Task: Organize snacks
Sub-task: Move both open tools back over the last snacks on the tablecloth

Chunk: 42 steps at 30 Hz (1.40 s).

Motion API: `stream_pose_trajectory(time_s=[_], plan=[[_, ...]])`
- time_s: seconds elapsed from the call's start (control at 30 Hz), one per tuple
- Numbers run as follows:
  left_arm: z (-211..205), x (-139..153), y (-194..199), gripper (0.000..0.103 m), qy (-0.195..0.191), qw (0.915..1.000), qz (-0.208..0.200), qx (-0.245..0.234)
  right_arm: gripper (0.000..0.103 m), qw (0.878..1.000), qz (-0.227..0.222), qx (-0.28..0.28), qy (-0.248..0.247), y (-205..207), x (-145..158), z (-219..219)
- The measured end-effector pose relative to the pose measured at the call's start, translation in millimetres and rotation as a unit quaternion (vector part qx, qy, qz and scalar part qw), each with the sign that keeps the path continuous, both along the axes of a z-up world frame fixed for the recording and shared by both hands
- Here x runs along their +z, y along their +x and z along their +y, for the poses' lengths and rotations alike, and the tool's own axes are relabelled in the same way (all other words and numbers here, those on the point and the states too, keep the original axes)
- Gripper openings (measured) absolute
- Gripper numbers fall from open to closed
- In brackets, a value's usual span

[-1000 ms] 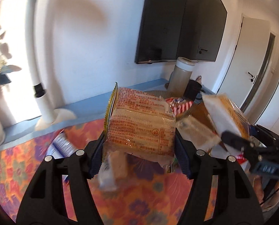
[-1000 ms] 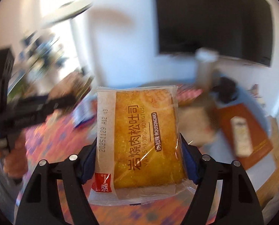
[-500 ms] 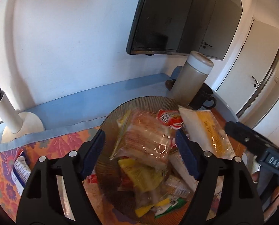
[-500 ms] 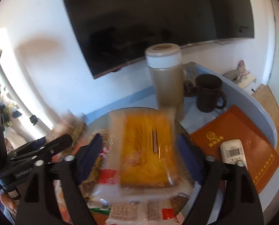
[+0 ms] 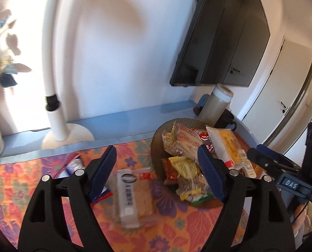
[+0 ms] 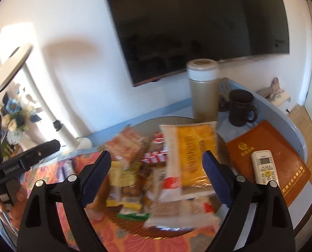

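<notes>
A brown ribbed bowl (image 5: 159, 135) holds several snack packets, also in the right wrist view (image 6: 170, 119). On top lie an orange cracker pack (image 5: 182, 141) and a yellow toast pack (image 5: 227, 145), the latter also in the right wrist view (image 6: 194, 155). My left gripper (image 5: 158, 177) is open and empty above the floral cloth, left of the bowl. Below it a clear-wrapped bread packet (image 5: 133, 195) lies on the cloth. My right gripper (image 6: 156, 176) is open and empty above the bowl; it also shows in the left wrist view (image 5: 267, 161).
A tall jar (image 6: 203, 90), a dark mug (image 6: 240, 108), an orange folder (image 6: 269, 159) with a white remote (image 6: 265, 167) stand right of the bowl. A white lamp base (image 5: 65, 135) and blue-white packets (image 5: 71, 168) are at left. A TV (image 6: 197, 21) hangs on the wall.
Both grippers opened and dropped their packs into the bowl. The left gripper has since pulled back left over the cloth; the right has drawn back slightly.
</notes>
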<state>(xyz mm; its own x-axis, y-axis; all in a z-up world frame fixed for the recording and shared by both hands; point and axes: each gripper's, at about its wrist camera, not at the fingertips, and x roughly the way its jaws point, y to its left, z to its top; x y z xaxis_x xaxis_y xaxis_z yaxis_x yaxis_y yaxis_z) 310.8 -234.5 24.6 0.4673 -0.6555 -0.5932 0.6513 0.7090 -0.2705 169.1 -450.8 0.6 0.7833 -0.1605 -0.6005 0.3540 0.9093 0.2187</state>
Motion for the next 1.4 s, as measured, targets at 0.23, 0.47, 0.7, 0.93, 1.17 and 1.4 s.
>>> stream_pose_trajectory(time_s=[0.23,0.47,0.7,0.93,1.17,1.4], plan=[[83,-3,-22,0.093,0.006,0.9985,-0.001,0.055,0.088,0.997,-0.007,0.069,-0.021,-7,14,65],[174,-70,-20,0.094,0.026,0.986,0.07,0.149,0.094,0.983,0.042,0.179,0.02,-7,-36,134],[204,-137,-8,0.094,0.084,0.9675,0.097,0.218,0.094,0.972,0.1,0.213,0.015,14,-104,177],[199,-164,-8,0.094,0.118,0.9618,0.093,0.229,0.095,0.975,0.124,0.18,0.028,24,-143,157],[192,-164,-11,0.094,0.138,0.9599,0.079,0.231,0.098,0.98,0.116,0.15,0.054,21,-152,144],[193,-163,-11,0.094,0.134,0.96,0.082,0.232,0.098,0.981,0.132,0.143,0.019,23,-153,154]])
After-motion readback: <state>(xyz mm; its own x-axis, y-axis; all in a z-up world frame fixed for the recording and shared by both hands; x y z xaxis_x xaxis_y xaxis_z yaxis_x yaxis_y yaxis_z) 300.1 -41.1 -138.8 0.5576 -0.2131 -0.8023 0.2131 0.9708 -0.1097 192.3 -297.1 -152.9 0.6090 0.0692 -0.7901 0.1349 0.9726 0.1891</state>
